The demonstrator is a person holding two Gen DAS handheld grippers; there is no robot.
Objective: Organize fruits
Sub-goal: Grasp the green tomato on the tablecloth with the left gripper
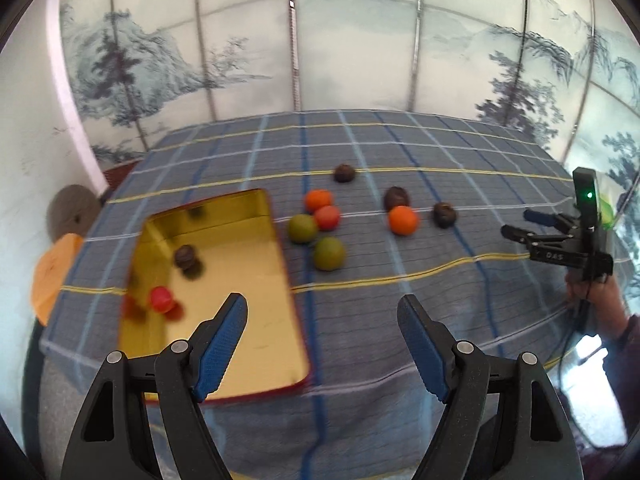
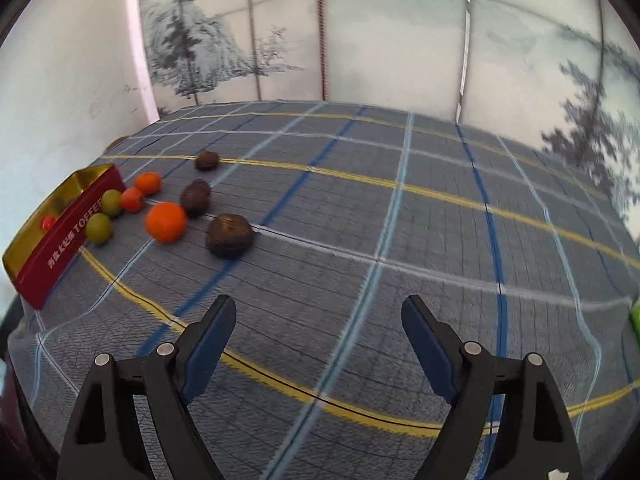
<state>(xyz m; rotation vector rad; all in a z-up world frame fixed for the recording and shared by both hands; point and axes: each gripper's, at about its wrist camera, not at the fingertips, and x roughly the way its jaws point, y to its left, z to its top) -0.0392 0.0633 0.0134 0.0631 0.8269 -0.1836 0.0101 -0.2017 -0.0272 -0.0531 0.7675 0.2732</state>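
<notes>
A gold tin [image 1: 240, 264] with red outer walls lies at the left of the checked cloth and holds a brown fruit [image 1: 186, 257] and a red fruit [image 1: 161, 299]. To its right lie two green fruits [image 1: 329, 253], orange ones [image 1: 403, 220] and brown ones [image 1: 444, 214]. My left gripper [image 1: 322, 308] hangs open over the tin's near right corner, with nothing in it. My right gripper [image 1: 516, 223] is held at the far right with its jaws apart. In the right wrist view it [image 2: 318, 308] is open over bare cloth, and the nearest brown fruit [image 2: 229, 236] and the tin [image 2: 60, 236] lie far to its left.
A painted landscape screen [image 1: 320, 40] stands behind the table. An orange round thing [image 1: 52, 276] and a grey one [image 1: 72, 212] sit off the table's left edge. Something green [image 2: 635, 320] shows at the right edge. A person's hand [image 1: 600, 292] grips the right gripper's handle.
</notes>
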